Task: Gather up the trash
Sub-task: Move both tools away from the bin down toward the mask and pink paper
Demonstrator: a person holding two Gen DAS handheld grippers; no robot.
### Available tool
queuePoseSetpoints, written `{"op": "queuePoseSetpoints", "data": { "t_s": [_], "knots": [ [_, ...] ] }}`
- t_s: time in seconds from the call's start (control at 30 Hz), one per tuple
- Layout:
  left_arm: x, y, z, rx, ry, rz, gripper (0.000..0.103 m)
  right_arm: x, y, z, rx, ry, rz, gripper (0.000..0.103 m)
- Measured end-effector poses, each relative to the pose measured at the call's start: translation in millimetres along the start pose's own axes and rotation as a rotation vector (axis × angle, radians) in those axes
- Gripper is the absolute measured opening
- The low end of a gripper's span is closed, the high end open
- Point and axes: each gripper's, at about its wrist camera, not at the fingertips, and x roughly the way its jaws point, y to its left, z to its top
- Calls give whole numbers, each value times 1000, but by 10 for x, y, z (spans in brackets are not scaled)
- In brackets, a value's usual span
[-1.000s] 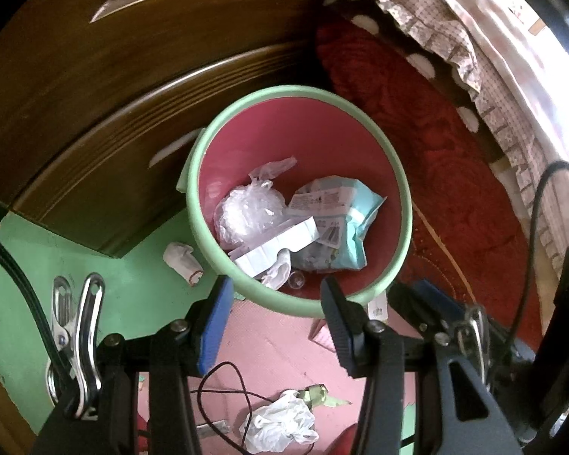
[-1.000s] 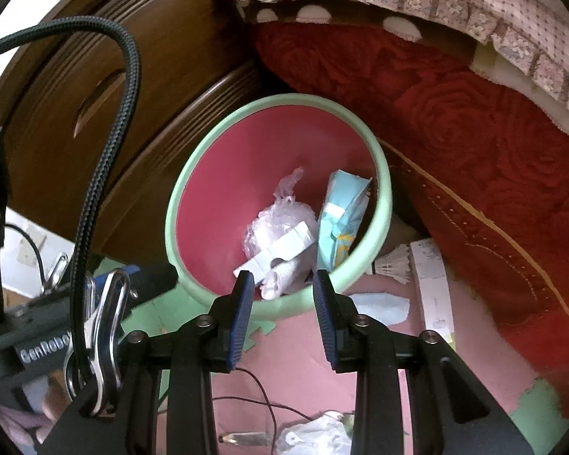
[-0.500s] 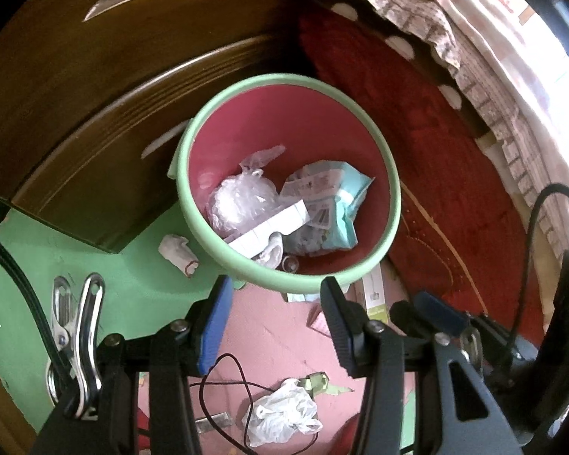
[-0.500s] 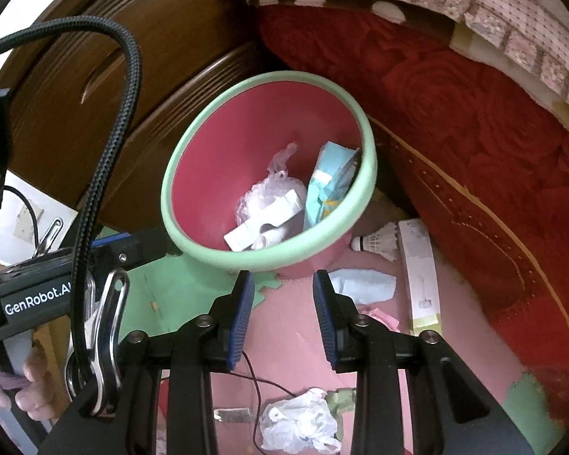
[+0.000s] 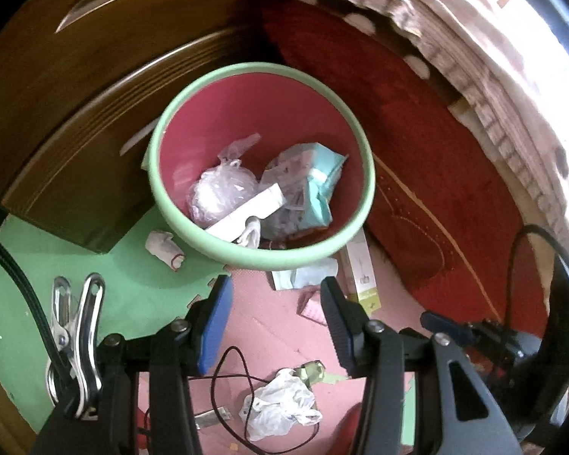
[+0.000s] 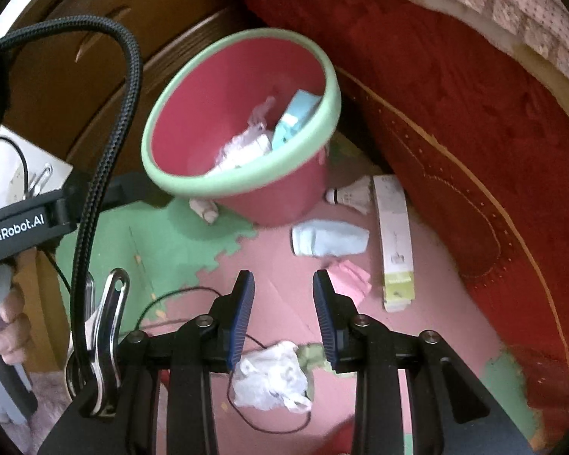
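Trash bin is standing part-filled; left gripper and right gripper are hovering released, grasping nothing.

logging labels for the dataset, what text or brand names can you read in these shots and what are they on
"GenRobot.AI": white letters on the black body of the left gripper, seen from the right wrist view.
Long white box on the floor: small print and a drawing, too small to read.
Teal packet in the bin: label print too blurred to read.
Nothing else legible.
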Motion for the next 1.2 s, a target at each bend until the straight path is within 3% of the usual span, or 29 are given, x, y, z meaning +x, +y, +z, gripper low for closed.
{"op": "queuePoseSetpoints", "data": {
  "t_s": [0.27,0.53,0.77,0.87,0.97,1.2],
  "knots": [
    [104,-95,-99,48,30,-18,50,137,-122,-97,-147,78,-39,33],
    [324,-120,-302,101,68,-37,50,481,-254,-271,-246,107,2,33],
    [601,-234,-514,162,105,-45,50,962,-477,-452,-260,71,53,45],
    [759,-251,-597,197,117,-22,50,1217,-568,-485,-276,58,66,53],
    [940,-229,-663,222,127,0,50,1478,-666,-513,-284,52,73,55],
    [1420,-55,-834,200,201,21,50,2085,-824,-549,-314,61,55,62]
  ]
}}
